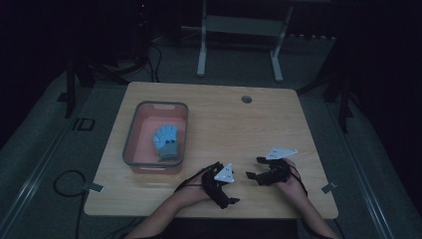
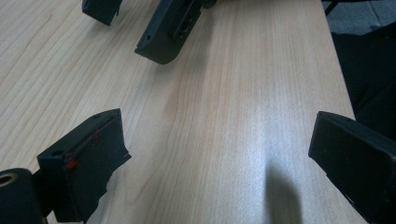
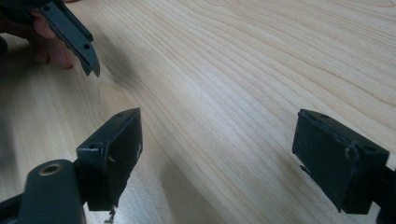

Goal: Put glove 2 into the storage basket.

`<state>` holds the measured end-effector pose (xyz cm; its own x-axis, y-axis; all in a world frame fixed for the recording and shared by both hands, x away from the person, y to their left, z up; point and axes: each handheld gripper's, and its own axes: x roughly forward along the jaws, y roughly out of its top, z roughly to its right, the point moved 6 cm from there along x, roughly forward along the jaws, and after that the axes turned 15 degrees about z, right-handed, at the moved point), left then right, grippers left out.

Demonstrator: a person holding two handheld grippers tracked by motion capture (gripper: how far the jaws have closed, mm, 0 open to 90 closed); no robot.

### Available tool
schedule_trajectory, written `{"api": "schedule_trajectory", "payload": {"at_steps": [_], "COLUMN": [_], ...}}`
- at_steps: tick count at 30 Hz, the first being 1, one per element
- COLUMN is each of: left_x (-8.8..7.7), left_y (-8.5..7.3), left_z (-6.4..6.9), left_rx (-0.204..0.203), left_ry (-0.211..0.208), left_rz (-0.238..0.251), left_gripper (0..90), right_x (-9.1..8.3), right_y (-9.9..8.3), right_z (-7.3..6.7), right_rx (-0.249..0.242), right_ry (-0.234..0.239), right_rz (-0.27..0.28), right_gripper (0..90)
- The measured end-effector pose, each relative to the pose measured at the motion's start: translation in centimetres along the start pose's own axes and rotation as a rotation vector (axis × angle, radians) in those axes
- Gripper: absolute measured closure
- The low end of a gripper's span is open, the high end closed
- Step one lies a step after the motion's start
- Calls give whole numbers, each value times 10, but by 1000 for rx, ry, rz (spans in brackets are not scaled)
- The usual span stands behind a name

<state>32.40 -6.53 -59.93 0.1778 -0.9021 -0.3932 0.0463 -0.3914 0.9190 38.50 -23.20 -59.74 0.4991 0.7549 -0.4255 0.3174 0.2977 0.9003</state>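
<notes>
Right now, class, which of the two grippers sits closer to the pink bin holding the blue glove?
The left gripper, near the bin's front corner; the right gripper lies farther toward the table's other side. The glove lies inside.

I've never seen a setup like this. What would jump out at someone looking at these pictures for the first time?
Probably the pale blue glove, lying in a grey-rimmed pink bin on the left of the wooden table. Next, the person's two black tools at the near edge: the left gripper and the right gripper, each with its jaws spread wide over bare wood and holding nothing.
</notes>
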Motion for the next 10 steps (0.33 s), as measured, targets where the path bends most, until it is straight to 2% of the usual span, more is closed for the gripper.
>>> {"api": "schedule_trajectory", "payload": {"at_steps": [10], "left_x": [-1], "left_y": [-1], "left_z": [-1], "left_rx": [-4], "left_ry": [2], "left_rz": [8], "left_gripper": [41], "right_x": [0], "right_y": [0], "right_z": [1], "right_rx": [1], "right_ry": [-6], "right_rz": [-1], "right_gripper": [161]}}
